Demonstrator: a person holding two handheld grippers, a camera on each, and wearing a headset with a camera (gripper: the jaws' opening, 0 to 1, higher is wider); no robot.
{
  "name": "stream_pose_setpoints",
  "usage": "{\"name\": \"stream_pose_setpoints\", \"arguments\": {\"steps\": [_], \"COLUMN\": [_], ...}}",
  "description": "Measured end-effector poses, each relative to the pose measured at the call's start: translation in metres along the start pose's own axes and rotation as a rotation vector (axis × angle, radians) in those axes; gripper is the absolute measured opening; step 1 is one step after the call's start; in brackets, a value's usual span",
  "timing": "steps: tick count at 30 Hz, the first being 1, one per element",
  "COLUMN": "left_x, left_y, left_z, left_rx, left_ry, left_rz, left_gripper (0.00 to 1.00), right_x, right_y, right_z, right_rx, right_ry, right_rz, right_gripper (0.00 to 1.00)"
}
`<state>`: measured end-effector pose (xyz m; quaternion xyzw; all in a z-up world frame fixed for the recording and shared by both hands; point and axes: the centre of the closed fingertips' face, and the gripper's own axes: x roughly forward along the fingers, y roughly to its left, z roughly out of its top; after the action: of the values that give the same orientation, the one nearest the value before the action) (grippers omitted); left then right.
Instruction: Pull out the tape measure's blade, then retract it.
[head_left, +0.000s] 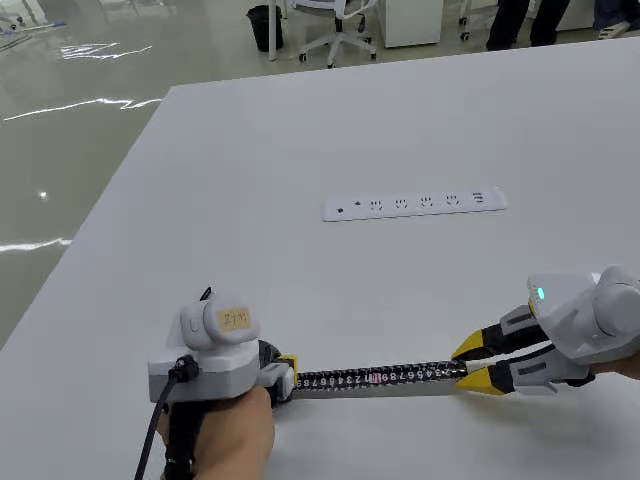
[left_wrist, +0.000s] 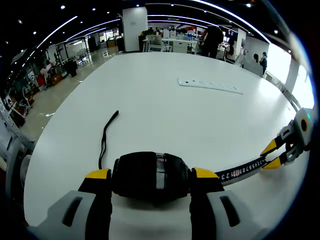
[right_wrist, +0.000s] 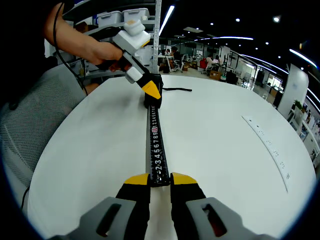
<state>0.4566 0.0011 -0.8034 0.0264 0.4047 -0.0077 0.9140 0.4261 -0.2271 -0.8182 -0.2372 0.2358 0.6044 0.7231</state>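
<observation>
A black tape measure case rests on the white table, and my left gripper is shut on it. In the head view the left gripper sits at the bottom left over the case. The black blade with white numbers runs rightward out of the case, flat over the table. My right gripper is shut on the blade's end. In the right gripper view the blade stretches from the right gripper to the case, with the left gripper beyond.
A white power strip lies mid-table beyond the blade. The case's black wrist strap trails across the table to the left. Office chairs and people's legs stand past the far edge. The table's left edge falls off to a shiny floor.
</observation>
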Motion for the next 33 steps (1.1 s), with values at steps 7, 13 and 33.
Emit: {"name": "stream_pose_setpoints", "arguments": {"steps": [7, 13, 33], "left_x": [-0.0001, -0.0004, 0.0005], "left_y": [-0.0002, -0.0003, -0.0005], "left_z": [0.0002, 0.0002, 0.0003], "left_rx": [0.001, 0.001, 0.0], "left_ry": [-0.002, -0.004, -0.004], "left_rz": [0.0, 0.0, -0.001], "left_gripper": [0.59, 0.59, 0.59], "right_x": [0.0015, 0.0028, 0.0078], "right_y": [-0.0003, -0.0001, 0.0006], "right_z": [0.0007, 0.0017, 0.0065], "right_rx": [0.0, 0.001, 0.003], "right_ry": [-0.001, -0.001, -0.007], "right_rz": [0.001, 0.0, 0.0], "right_gripper": [0.15, 0.15, 0.14]}}
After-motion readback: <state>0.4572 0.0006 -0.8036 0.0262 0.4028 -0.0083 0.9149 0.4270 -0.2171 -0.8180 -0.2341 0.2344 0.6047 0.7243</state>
